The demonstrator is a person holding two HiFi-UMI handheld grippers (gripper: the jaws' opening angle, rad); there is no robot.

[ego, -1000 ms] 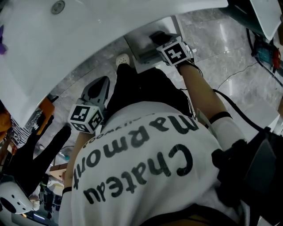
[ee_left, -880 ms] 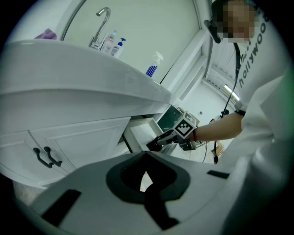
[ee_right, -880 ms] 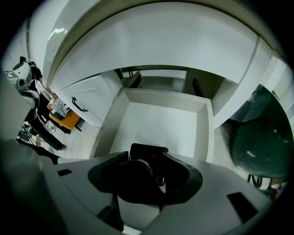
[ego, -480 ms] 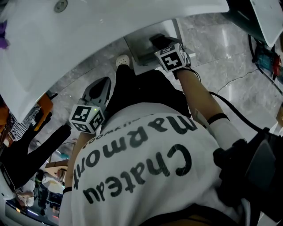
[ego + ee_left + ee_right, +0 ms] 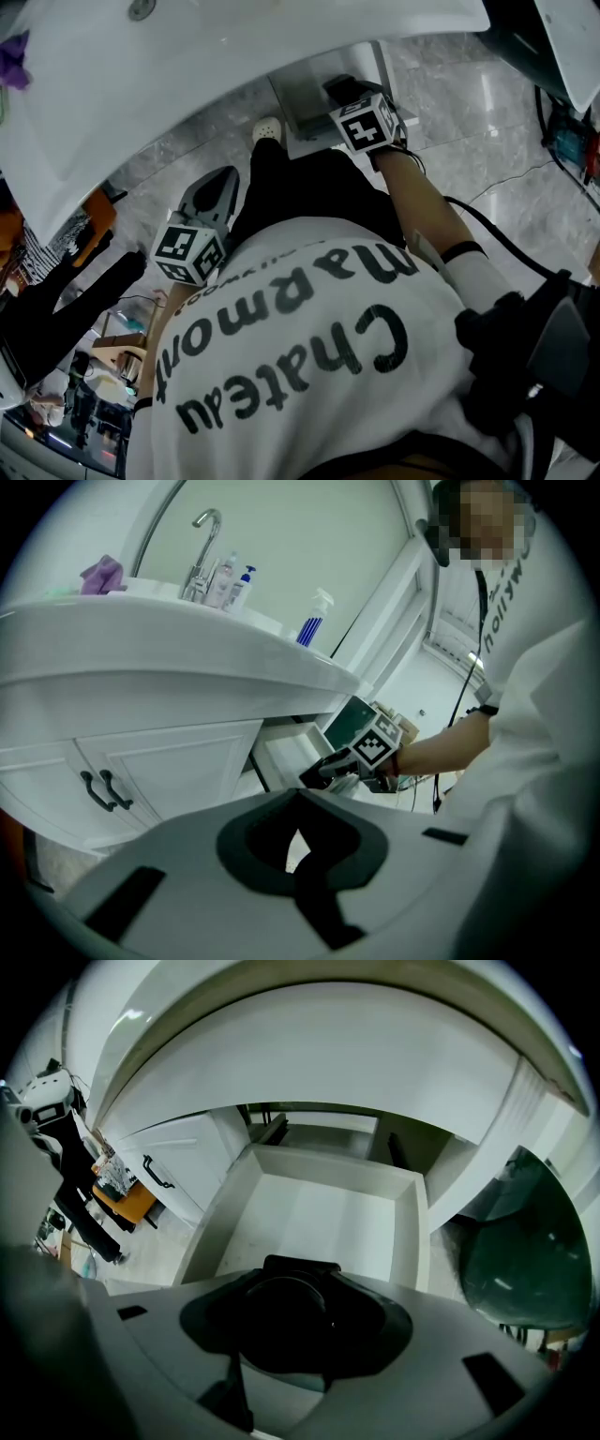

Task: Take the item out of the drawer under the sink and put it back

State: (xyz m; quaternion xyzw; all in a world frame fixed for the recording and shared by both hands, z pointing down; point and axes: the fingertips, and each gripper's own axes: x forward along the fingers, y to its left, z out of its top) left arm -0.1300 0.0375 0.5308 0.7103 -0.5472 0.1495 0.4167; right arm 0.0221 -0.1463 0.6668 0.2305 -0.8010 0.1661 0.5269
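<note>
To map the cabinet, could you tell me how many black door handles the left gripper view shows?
2: left handle and right handle, side by side on the cabinet front under the sink. Others may be hidden.

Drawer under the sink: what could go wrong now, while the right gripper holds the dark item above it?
1. The right gripper holds the dark round item near the front of the open drawer. If released too early, it might drop onto the floor.
2. The sink overhangs closely, so lifting the gripper could knock it against the rim.
</note>
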